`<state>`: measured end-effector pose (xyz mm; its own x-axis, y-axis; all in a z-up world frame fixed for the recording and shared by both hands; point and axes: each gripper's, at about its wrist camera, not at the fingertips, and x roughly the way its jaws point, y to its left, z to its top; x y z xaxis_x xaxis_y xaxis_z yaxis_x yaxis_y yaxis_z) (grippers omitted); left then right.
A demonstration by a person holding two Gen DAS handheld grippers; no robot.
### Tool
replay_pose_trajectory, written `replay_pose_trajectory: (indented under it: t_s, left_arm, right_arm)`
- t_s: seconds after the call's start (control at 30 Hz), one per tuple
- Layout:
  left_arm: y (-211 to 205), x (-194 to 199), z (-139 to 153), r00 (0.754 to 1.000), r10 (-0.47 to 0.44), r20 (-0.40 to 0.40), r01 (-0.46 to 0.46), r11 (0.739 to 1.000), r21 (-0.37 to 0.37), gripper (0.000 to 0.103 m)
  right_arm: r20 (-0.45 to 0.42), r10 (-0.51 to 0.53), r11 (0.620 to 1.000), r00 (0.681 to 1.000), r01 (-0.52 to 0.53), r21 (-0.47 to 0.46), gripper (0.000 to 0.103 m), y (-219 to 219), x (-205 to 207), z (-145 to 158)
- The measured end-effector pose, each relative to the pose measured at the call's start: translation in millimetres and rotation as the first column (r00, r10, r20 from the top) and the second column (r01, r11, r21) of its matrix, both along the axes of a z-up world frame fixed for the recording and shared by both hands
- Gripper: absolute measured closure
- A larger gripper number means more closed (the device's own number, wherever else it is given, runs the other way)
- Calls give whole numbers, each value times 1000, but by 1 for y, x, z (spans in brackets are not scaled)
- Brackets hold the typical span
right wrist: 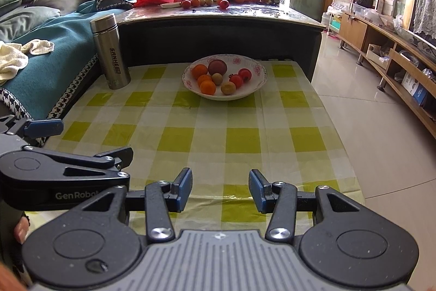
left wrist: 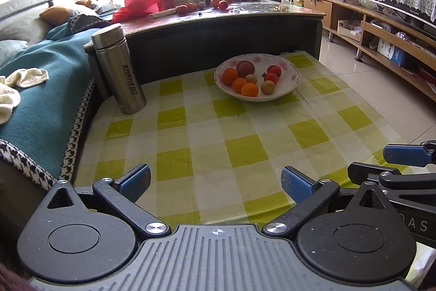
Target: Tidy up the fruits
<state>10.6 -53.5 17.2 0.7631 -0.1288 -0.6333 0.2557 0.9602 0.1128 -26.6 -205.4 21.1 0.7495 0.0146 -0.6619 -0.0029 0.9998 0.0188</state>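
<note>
Clearly the main risk lies in the bowl (right wrist: 225, 78) itself: the fruits sit packed and touching, so fingers coming down on one orange (right wrist: 208, 87) could nudge its neighbours, and a round fruit knocked over the shallow rim could roll across the smooth checked cloth (right wrist: 239, 138) and off the right edge of the tabletop onto the tiled floor. A hard squeeze could also bruise the small red fruits (right wrist: 244, 74), which look soft. The steel flask (right wrist: 110, 52) stands upright at the far left corner and could tip if a sideways swing clips it.

Both tools hover low over the near edge. The left gripper (left wrist: 215, 183) is spread wide and holds nothing; the right gripper (right wrist: 220, 188) is also parted and empty. The bowl rests near the far edge, well apart from both, straight ahead of the right one and slightly right of the left one.
</note>
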Motion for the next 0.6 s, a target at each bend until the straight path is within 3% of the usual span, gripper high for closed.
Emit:
replay_pose_trajectory:
  t_s: [0.6]
  left_arm:
    - [1,-7,1,1000,1,6,-1,1000,10,0]
  right_arm:
    - [-7,6,1000,1000,-6,-6,52,2,-5,0]
